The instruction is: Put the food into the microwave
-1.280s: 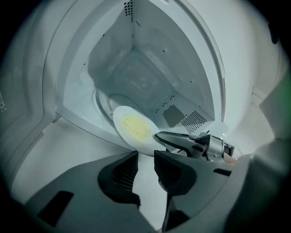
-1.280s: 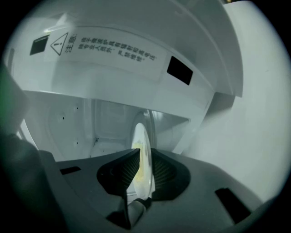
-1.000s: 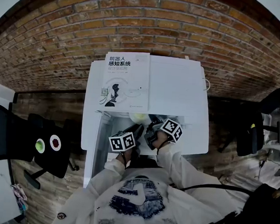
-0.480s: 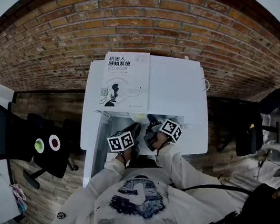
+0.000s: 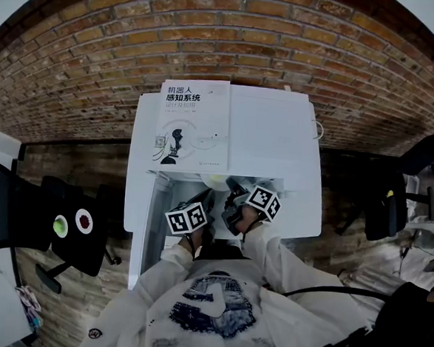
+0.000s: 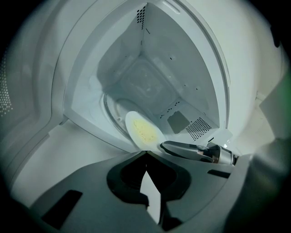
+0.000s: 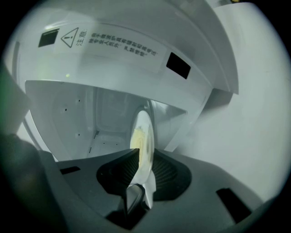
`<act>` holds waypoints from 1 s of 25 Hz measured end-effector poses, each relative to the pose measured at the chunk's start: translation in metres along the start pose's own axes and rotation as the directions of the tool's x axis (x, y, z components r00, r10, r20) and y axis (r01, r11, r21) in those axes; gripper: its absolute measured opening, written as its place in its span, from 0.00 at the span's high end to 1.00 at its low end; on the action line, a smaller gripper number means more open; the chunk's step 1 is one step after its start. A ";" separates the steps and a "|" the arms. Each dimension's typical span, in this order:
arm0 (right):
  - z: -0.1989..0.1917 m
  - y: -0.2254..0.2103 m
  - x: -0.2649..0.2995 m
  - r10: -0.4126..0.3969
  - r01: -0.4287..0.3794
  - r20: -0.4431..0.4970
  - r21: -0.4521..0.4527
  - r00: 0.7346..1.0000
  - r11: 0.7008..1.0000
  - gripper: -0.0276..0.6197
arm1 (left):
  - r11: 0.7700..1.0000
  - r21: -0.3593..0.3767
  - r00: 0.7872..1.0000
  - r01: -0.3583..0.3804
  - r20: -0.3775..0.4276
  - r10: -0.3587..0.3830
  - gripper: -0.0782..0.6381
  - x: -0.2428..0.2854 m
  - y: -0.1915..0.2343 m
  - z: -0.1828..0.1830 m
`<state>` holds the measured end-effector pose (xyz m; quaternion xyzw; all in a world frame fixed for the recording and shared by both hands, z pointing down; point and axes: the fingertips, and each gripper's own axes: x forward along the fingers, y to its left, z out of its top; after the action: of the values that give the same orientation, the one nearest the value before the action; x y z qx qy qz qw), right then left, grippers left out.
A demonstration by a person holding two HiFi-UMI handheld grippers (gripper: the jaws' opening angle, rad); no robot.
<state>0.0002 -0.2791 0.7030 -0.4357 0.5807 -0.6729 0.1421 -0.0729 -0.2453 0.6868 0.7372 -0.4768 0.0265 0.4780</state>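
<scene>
We look down on a white microwave [image 5: 278,151] standing against a brick wall [image 5: 226,36], with a book [image 5: 194,127] lying flat on the left part of its top. Its door [image 5: 139,252] is swung open at the left, and both our grippers are held side by side at the opening.

The right gripper [image 7: 143,157] grips a small white plate [image 7: 144,127] by its near rim. Its jaws are pressed on either side of the rim, and in the right gripper view the plate is seen edge-on, running straight away from the jaws. A pale yellow food [image 6: 144,131] lies on the plate. The plate sits at the mouth of the white cavity [image 6: 150,82], just past the front sill and partly under the microwave's top. We cannot tell whether its underside touches the cavity floor.

The left gripper [image 6: 145,153] sits just beside the plate, at its left. Its jaws have just been closing and now meet tip to tip with nothing between them. They do not touch the plate.

A warning label [image 7: 113,43] with a triangle sign runs across the frame above the opening. A black office chair [image 5: 22,207] stands well apart at the left of the microwave.
</scene>
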 end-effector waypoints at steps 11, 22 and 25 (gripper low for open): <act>0.000 0.003 0.003 -0.004 0.003 -0.003 -0.009 1.000 1.000 0.85 | 1.000 -0.003 1.000 -0.003 -0.008 0.003 0.88 0.001 0.004 -0.003; -0.002 0.008 0.011 -0.007 0.007 -0.012 -0.006 1.000 1.000 0.85 | 1.000 0.012 1.000 -0.022 -0.005 0.022 0.88 0.002 0.009 0.007; -0.002 0.008 0.011 -0.008 0.008 -0.017 -0.015 1.000 1.000 0.85 | 1.000 0.002 1.000 -0.016 0.000 0.016 0.88 0.005 0.011 0.008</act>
<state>-0.0106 -0.2876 0.7011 -0.4334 0.5850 -0.6728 0.1316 -0.0811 -0.2555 0.6923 0.7339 -0.4829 0.0308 0.4767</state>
